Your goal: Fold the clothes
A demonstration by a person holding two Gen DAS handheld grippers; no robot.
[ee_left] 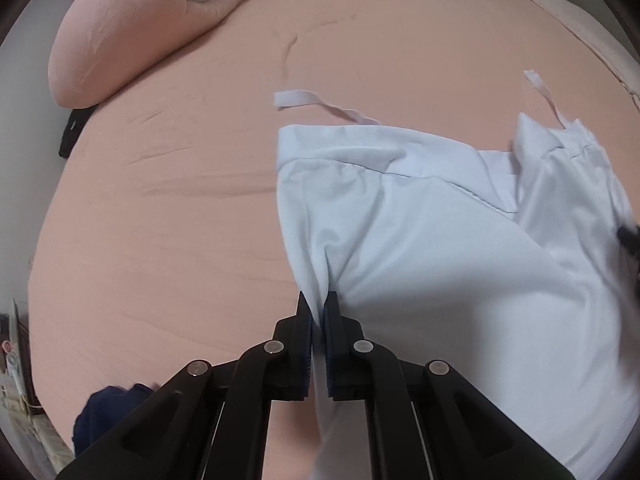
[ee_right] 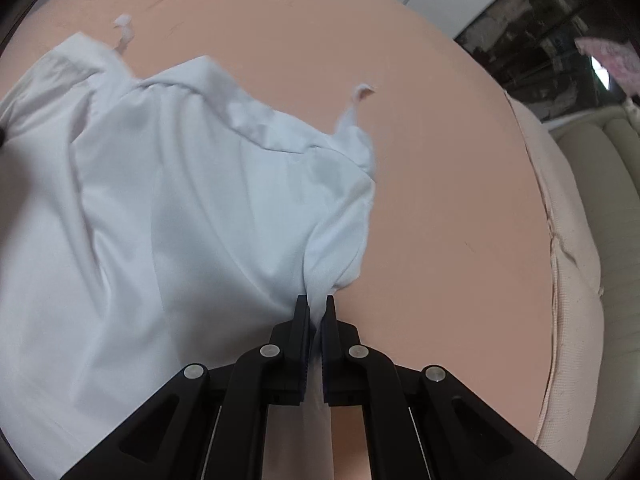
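Note:
A white garment (ee_left: pixel 440 240) with a collar and two thin straps lies spread on a pink bed sheet (ee_left: pixel 160 220). My left gripper (ee_left: pixel 319 304) is shut on a pinch of the white garment at its left edge, cloth squeezed between the pads. In the right wrist view the same white garment (ee_right: pixel 200 200) fills the left half, and my right gripper (ee_right: pixel 319 306) is shut on a fold at its right edge. The cloth rises in taut ridges toward both grips. A dark bit of the other gripper (ee_left: pixel 630 234) shows at the right edge of the left wrist view.
A pink pillow or bundled quilt (ee_left: pixel 132 28) lies at the far left of the bed. A dark blue cloth (ee_left: pixel 108 412) sits near the bed's front left edge. The mattress edge (ee_right: pixel 568 260) runs down the right, with cream upholstery (ee_right: pixel 600 152) beyond.

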